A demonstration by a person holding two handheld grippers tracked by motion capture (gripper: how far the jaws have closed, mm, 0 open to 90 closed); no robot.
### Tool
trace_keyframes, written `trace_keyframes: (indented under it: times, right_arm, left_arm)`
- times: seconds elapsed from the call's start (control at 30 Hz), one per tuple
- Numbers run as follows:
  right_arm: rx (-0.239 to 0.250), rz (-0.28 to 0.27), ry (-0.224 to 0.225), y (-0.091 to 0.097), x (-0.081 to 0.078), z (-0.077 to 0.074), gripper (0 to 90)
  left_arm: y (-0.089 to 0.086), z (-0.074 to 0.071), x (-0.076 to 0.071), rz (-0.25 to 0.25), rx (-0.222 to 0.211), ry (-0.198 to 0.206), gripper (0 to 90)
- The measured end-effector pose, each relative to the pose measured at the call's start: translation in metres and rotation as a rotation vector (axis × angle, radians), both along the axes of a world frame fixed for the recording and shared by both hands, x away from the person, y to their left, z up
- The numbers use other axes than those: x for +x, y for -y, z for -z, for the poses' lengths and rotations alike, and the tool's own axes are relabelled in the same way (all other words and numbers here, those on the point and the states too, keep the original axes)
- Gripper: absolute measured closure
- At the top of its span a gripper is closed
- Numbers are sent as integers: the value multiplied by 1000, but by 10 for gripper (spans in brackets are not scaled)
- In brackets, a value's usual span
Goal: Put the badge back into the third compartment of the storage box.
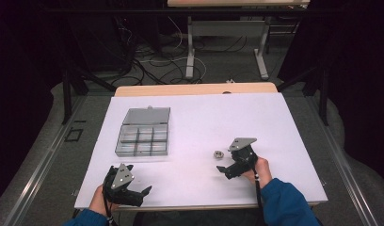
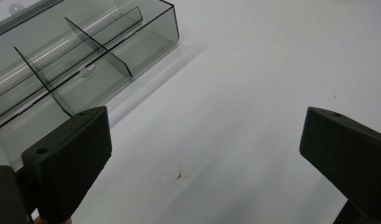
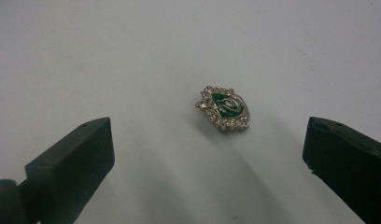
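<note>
You're basically at the start here. The little silver badge (image 3: 222,108) with the green face is lying loose on the white table (image 1: 275,122), nothing holding it, and as far as I can see the compartments of the clear divided box (image 1: 143,139) have nothing in them, lid flipped back. So my read is the whole job is ahead of you: grab it, carry it over, drop it in a compartment.

Your right gripper (image 1: 221,169) sits low over the table just on your side of the badge, tilted so it points left and forward at it. Its jaws are spread wide with nothing between them; in the right gripper view the badge sits just ahead of the gap, a bit right of centre, touching neither jaw.

Your left gripper (image 1: 147,190) is parked near the table's front edge, well apart from the badge, jaws wide open and gripping nothing, with the box just ahead on its left.
</note>
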State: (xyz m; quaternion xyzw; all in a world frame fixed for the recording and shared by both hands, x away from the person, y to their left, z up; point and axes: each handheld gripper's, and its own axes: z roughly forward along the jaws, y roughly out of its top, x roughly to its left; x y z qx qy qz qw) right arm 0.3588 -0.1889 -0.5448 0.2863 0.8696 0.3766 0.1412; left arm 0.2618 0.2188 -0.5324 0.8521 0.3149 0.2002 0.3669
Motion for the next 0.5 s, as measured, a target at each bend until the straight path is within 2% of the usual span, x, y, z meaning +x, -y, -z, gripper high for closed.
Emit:
trace_keyframes:
  times: [0.07, 0.13, 0.17, 0.2, 0.23, 0.27, 0.37, 0.47, 0.5]
  right_arm:
    - [-12, -11, 2, -1, 3, 0, 18]
    - [-3, 8, -1, -3, 4, 2, 30]
    - [-11, 1, -2, -3, 5, 2, 45]
    - [-16, -8, -9, -4, 5, 1, 70]
    - [-11, -12, 7, -4, 7, 3, 104]
    - [-9, 4, 5, -5, 6, 2, 135]
    - [-19, 12, 21, -9, 8, 4, 175]
    - [-33, 17, 8, -11, 9, 3, 213]
    - [-42, 20, 28, -14, 10, 5, 254]
  left_arm:
    - [0, 0, 0, 1, 2, 2, 23]
    - [-1, 0, 0, 3, 8, 10, 24]
    - [-1, 0, 0, 3, 7, 10, 25]
    - [-1, 0, 0, 3, 7, 9, 24]
    - [0, 0, 0, 3, 8, 10, 24]
    - [0, 0, 0, 3, 8, 10, 24]
    - [0, 0, 0, 2, 8, 10, 24]
    - [0, 0, 0, -3, -6, 4, 23]
    - [-1, 0, 0, -6, -6, 4, 23]
